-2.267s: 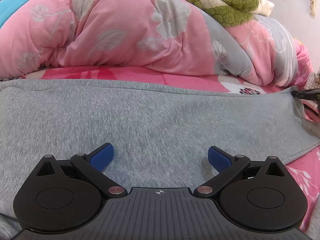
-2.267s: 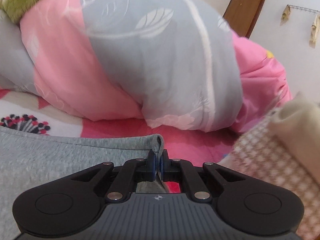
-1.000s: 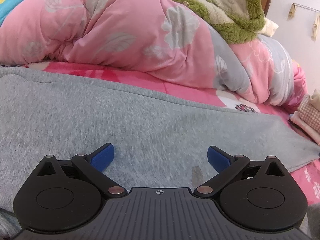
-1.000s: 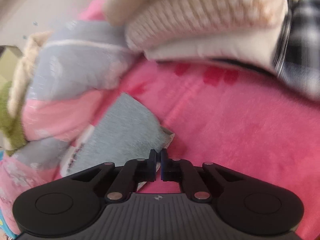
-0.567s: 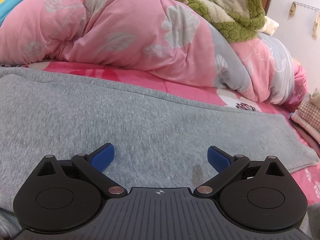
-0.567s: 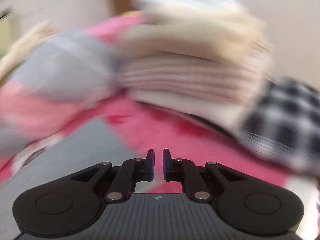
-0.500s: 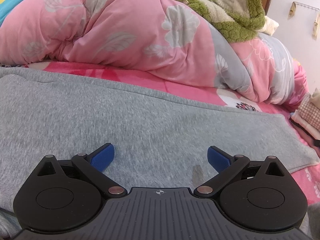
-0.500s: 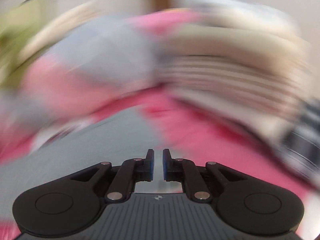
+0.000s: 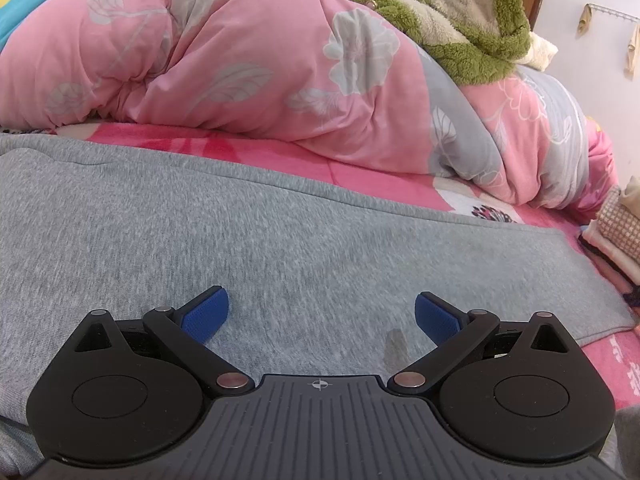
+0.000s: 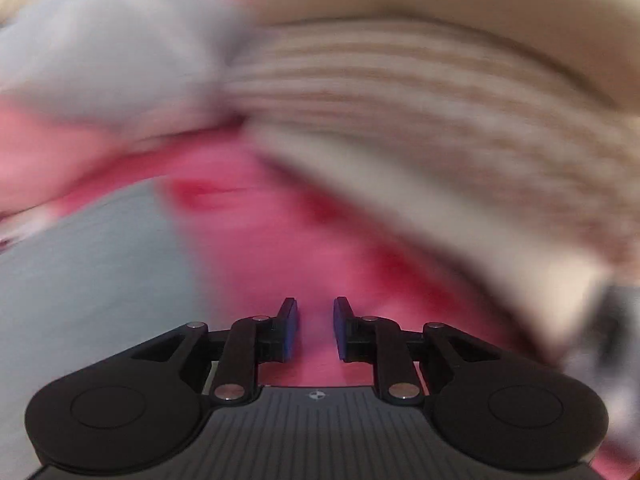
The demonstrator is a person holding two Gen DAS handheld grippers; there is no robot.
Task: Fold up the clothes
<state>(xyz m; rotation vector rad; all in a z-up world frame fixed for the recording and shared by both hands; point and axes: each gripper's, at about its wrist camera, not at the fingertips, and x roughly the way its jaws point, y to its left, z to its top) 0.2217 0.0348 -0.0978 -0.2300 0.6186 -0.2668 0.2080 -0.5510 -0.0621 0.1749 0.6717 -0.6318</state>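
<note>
We are looking along two handheld grippers over a bed where a long grey marled knit garment (image 9: 248, 240) is lying flat across a pink floral bedsheet (image 9: 392, 168), with its narrow end reaching toward the right edge of the left wrist view. The left gripper (image 9: 320, 314) is hovering low over the middle of that garment with its blue-padded jaws spread wide apart, touching nothing that we can see. The right gripper (image 10: 316, 328) is showing only a narrow gap between its jaws, which have just been opening, and nothing is lying between them; bare pink sheet is showing under them, with the grey garment off to the left of that view (this picture is heavily smeared, so edges are hard to place). We are judging that the main risk is a missed or poor grasp: a gap this slim, closing on the soft knit, could be catching one layer only or pinching the sheet along with it. A stack of folded cream and checked clothes (image 9: 622, 232) is sitting near the garment's end, and a sweeping right hand could be knocking it askew. The bulky pink and grey flowered quilt (image 9: 248, 80) is crowding the far edge, and a fold thrown that way could be landing on it and wrinkling.
</note>
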